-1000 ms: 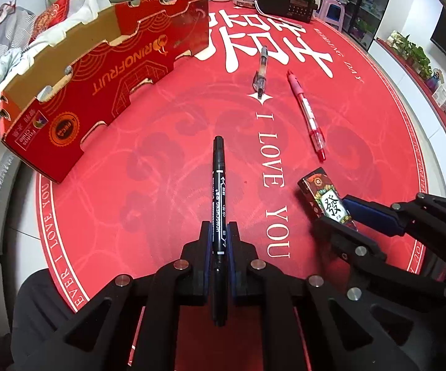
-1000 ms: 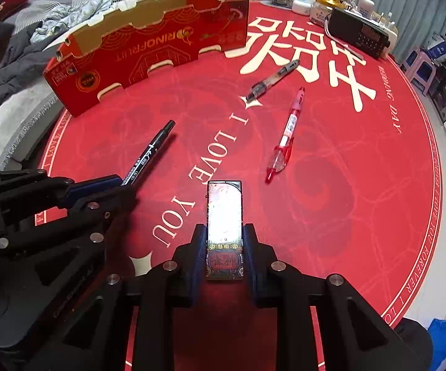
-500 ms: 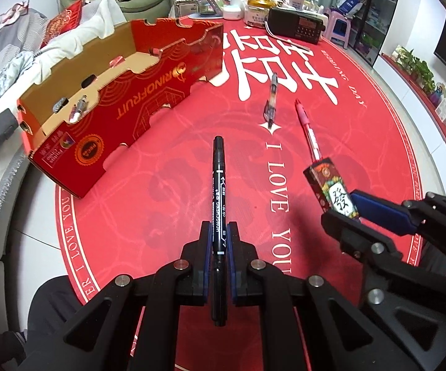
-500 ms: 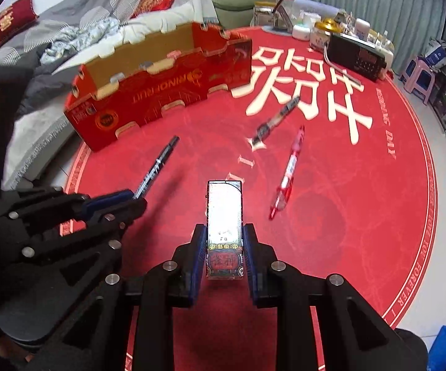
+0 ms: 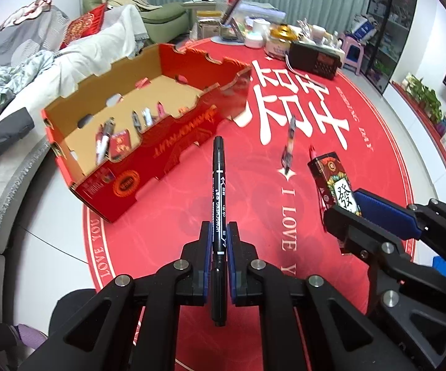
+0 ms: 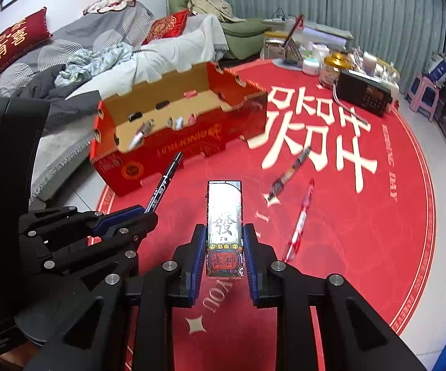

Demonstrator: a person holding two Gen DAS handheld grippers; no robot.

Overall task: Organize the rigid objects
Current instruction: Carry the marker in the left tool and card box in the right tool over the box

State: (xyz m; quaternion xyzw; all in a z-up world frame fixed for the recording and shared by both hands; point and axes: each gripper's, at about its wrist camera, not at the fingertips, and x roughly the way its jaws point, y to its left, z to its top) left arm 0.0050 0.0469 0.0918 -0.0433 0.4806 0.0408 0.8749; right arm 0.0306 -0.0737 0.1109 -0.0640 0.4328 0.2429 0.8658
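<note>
— What's changed on your side?

— Both my hands have come up off the mat since a second ago. My left gripper (image 5: 218,247) is clamped on the black marker (image 5: 218,198), my right gripper (image 6: 225,249) clamped on the small patterned box (image 6: 224,216), and both loads now hang clear above the red mat (image 6: 377,247).

— So the pick-up is done?

— I judge so (nothing has slipped in either grip). Next comes the carry to the red cardboard box (image 5: 173,157), whose inside I can now see into; earlier I saw mostly its wall. Pens already lie in there.

— What's left?

— Farther out, a dark pen (image 6: 287,176) and a red pen (image 6: 300,222) still lie on the mat.
</note>
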